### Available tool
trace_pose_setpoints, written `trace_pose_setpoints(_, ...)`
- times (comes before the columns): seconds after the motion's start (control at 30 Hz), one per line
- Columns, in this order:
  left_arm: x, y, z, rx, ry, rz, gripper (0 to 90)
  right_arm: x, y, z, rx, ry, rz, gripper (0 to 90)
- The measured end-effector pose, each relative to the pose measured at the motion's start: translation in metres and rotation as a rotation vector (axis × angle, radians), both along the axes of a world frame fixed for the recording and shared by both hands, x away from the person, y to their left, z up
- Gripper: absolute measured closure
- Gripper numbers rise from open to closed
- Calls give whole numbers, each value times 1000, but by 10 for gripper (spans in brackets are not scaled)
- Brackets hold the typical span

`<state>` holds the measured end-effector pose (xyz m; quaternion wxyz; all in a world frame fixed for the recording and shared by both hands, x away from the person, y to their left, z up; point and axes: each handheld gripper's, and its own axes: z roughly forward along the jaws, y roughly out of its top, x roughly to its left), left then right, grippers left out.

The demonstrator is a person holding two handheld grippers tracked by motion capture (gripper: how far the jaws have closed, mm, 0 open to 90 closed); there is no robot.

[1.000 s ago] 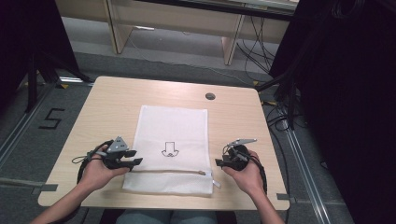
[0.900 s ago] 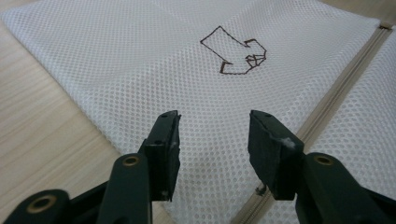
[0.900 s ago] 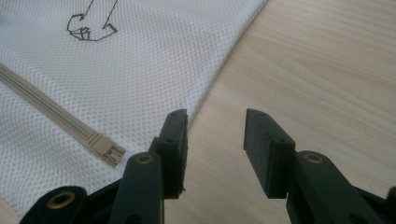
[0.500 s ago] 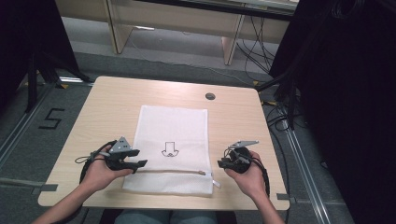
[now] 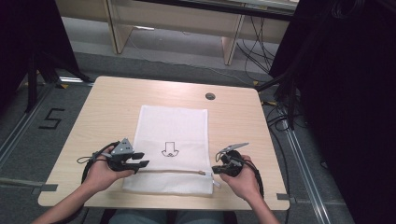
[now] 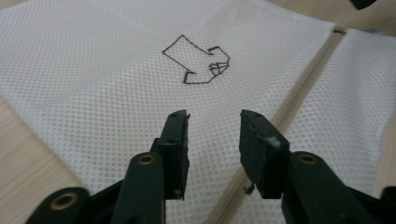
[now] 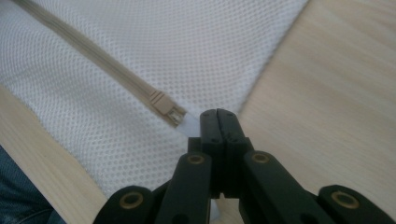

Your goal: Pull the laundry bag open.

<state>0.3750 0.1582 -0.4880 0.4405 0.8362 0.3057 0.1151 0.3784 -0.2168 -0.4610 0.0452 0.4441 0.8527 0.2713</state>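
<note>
1. Item: white mesh bag (image 5: 170, 149), flat on the worktop (image 5: 102, 107), centre to 6 o'clock. A tan zipper (image 5: 173, 171) runs across it near the person's edge. A drawn arrow (image 5: 169, 149) sits at mid-bag, pointing to 6 o'clock.

2. Right tongs (image 5: 215, 171): at 4 o'clock of the bag, jaws having just been closing and now pressed together on the white pull tab (image 7: 192, 127) at the zipper's right end. The slider (image 7: 164, 106) lies just beyond the jaw tips.

3. Left tongs (image 5: 142, 161): at 8 o'clock of the bag, over its left edge. Jaws part open, having just narrowed, with only mesh below them; the pads press on nothing.

4. Progress, as judged: the zipper looks fully closed, slider parked at the right end. Gripping the tab appears done. Left to do: steady the cloth with the left tongs, then draw the slider toward 9 o'clock to open the bag.

5. High view: gives the whole layout, both hands, the bag's outline and a round grommet (image 5: 210, 96) at 1 o'clock on the worktop. The pull tab is too small to read there.

6. Right gripper view: shows the tab pinched and the slider's form.

7. Left gripper view: shows the gap between the jaws, the mesh weave, the arrow close up and the zipper (image 6: 299, 93) passing at the right.
</note>
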Motion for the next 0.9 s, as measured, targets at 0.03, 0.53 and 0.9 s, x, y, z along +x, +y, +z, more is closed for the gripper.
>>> trace_pose_setpoints(0.03,-2,-1,1,12,3,-4,673,0,3,-2,0,7,-1,900)
trace_pose_setpoints(0.53,-1,-18,-16,160,67,-100,799,9,20,-20,-50,90,9,900)
trace_pose_setpoints(0.9,1,-14,-17,190,56,-58,811,4,29,-23,-50,85,39,900)
